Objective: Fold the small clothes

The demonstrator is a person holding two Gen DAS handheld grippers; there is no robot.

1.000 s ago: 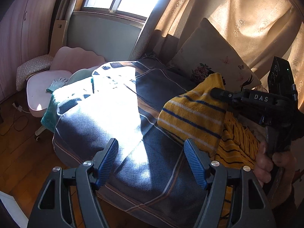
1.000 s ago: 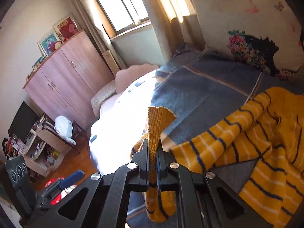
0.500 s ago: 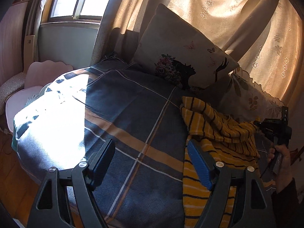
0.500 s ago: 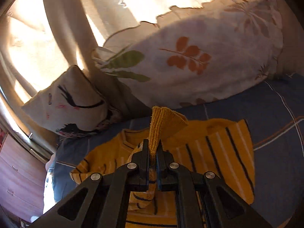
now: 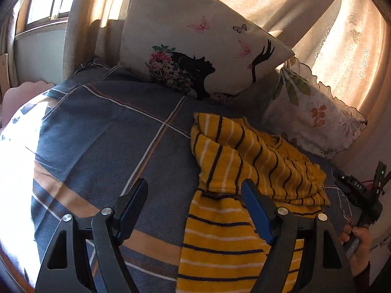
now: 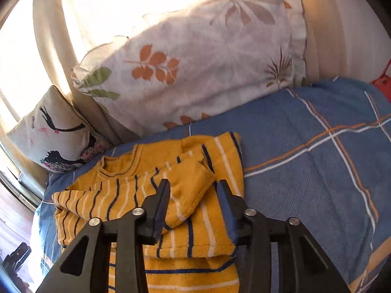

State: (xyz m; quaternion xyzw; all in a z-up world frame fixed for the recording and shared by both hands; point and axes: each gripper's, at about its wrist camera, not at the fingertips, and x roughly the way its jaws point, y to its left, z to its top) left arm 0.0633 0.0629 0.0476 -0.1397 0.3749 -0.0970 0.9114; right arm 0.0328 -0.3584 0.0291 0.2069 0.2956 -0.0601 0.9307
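Observation:
A small yellow sweater (image 5: 234, 171) with dark and white stripes lies on the blue plaid bedspread (image 5: 110, 131), its sleeve folded across the body. In the right wrist view the sweater (image 6: 146, 190) lies just ahead, its sleeve cuff (image 6: 195, 183) resting between the jaws. My right gripper (image 6: 193, 190) is open and holds nothing. It also shows at the right edge of the left wrist view (image 5: 359, 193), held in a hand. My left gripper (image 5: 195, 197) is open and empty, above the bedspread at the sweater's left edge.
A pillow with a woman's silhouette (image 5: 200, 48) and a leaf-print pillow (image 5: 310, 112) lean against the curtains (image 5: 342, 24) behind the sweater. A window (image 5: 46, 2) is at the far left. The bedspread (image 6: 317, 161) extends right of the sweater.
My right gripper carried the sleeve across the sweater, laid it on the body and opened, letting go. My left gripper swung right toward the sweater, still open.

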